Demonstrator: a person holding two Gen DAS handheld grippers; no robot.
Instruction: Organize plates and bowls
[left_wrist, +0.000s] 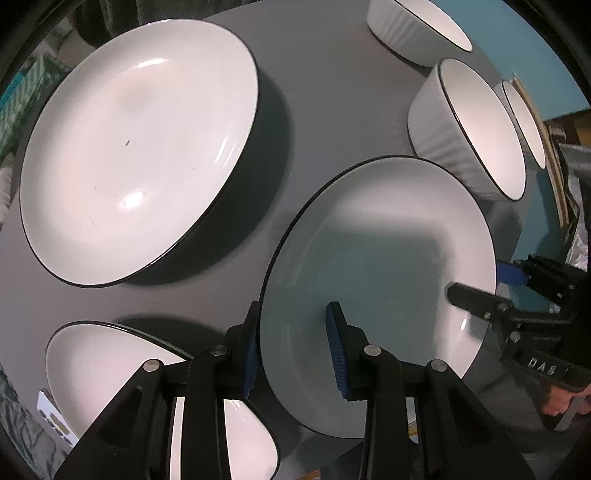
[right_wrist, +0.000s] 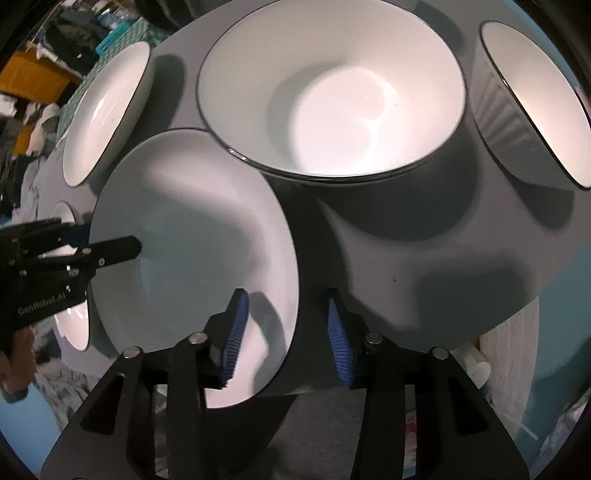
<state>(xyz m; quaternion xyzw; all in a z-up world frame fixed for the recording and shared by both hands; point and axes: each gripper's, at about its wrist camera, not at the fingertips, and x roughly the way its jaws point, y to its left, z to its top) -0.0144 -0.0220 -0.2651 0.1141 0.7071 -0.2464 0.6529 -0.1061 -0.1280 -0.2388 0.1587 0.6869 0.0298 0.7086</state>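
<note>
A white plate with a thin black rim (left_wrist: 380, 266) lies on the grey table, between both grippers; it also shows in the right wrist view (right_wrist: 192, 236). My left gripper (left_wrist: 291, 350) is open, its jaws straddling the plate's near rim, one blue pad above and one outside. My right gripper (right_wrist: 286, 332) is open, straddling the opposite rim. Each gripper shows in the other's view, the right one (left_wrist: 476, 291) and the left one (right_wrist: 107, 243), at the plate's edge. A large white plate (left_wrist: 140, 147) lies to the left. Ribbed white bowls (left_wrist: 469, 129) stand behind.
A stack of wide white bowls (right_wrist: 332, 92) and a ribbed bowl (right_wrist: 532, 107) stand beyond the right gripper. Another white plate (left_wrist: 110, 369) lies at the table's near left. The grey table (left_wrist: 332, 110) ends close behind the grippers; clutter lies off its edges.
</note>
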